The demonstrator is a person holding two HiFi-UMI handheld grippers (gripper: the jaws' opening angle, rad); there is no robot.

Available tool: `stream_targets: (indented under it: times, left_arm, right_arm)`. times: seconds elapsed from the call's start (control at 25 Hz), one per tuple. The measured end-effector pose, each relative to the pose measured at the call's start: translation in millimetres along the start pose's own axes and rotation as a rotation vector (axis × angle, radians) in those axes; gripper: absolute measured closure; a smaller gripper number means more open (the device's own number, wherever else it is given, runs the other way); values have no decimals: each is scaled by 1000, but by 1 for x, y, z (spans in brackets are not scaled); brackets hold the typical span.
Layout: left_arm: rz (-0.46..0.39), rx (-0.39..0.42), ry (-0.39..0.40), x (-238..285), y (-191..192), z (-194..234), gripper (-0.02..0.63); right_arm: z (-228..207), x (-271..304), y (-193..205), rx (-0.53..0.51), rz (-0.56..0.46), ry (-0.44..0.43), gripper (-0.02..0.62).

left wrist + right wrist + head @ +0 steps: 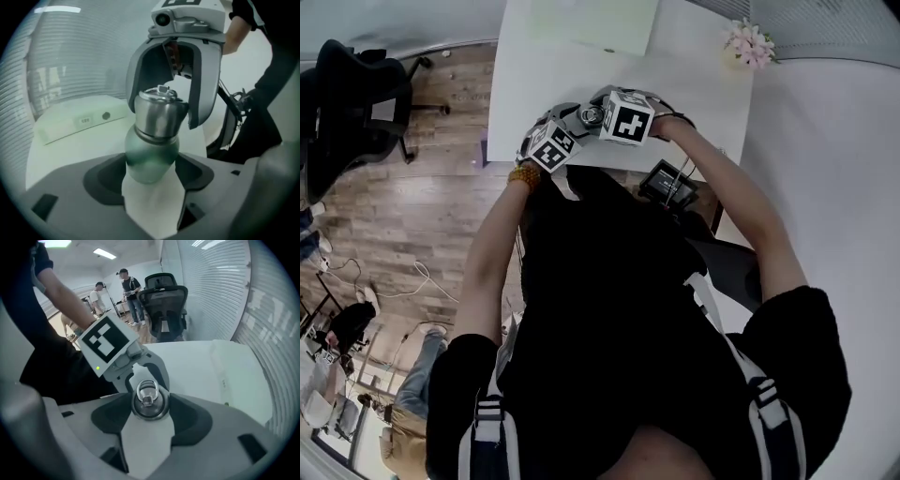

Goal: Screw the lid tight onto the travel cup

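The travel cup [151,157] has a green body and a steel lid [158,115] with a small ring [147,389] on top. My left gripper [152,176] is shut on the green body, its dark pads against both sides. The right gripper [149,409] comes from above, and its pads clamp the lid [149,404] on both sides. Its grey fingers [206,79] arch over the lid in the left gripper view. In the head view both marker cubes [586,127] sit close together over the near edge of the white table [581,84]; the cup is hidden under them.
A pale green box [79,122] lies on the table beyond the cup. Pink flowers [750,42] stand at the far right corner. A dark device [670,183] sits by the table's near edge. A black office chair [356,103] stands left, and people [129,291] stand in the background.
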State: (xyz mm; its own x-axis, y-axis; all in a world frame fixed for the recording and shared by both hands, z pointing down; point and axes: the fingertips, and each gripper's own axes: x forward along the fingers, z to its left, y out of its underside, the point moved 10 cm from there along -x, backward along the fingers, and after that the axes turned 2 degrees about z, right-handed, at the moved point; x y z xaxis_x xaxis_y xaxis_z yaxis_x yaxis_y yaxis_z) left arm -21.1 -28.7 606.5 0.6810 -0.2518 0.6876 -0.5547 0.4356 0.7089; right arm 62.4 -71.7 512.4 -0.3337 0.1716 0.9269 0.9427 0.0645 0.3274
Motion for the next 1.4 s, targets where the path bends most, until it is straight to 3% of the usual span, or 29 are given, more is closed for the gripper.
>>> stream_targets:
  times: [0.16, 0.24, 0.32, 0.48, 0.6, 0.64, 0.76, 0.92, 1.24, 1.32, 1.4]
  left_arm:
    - [108, 142, 184, 7, -12, 15, 258]
    - [106, 155, 201, 7, -15, 17, 247]
    - [43, 107, 146, 1, -11, 12, 238]
    - [-144, -100, -43, -10, -4, -9, 232]
    - [-181, -196, -176, -6, -8, -23, 227]
    - [-173, -220, -216, -4, -9, -24, 229]
    - [-159, -264, -260, 1, -11, -24, 245]
    - [-146, -187, -179, -1, -7, -18, 247]
    - [-16, 145, 216, -2, -15, 16, 245]
    - [2, 194, 251, -1, -16, 17, 244]
    - [-17, 185, 207, -5, -15, 14, 240]
  right_arm:
    - [-1, 1, -2, -93, 19, -30, 336]
    - [-1, 0, 0, -59, -7, -17, 334]
    - [2, -4, 6, 55, -81, 4, 290]
    - [12, -11, 12, 304, -198, 78, 278]
    - [19, -5, 8, 331, -150, 179, 291]
    - [19, -4, 7, 319, -133, 214, 327]
    - [20, -2, 6, 249, -105, 253, 342]
    - [20, 0, 4, 141, -90, 218, 345]
    - [15, 1, -4, -147, -51, 99, 345]
    - [16, 2, -3, -174, -49, 88, 344]
    - [15, 1, -1, -118, -59, 86, 334]
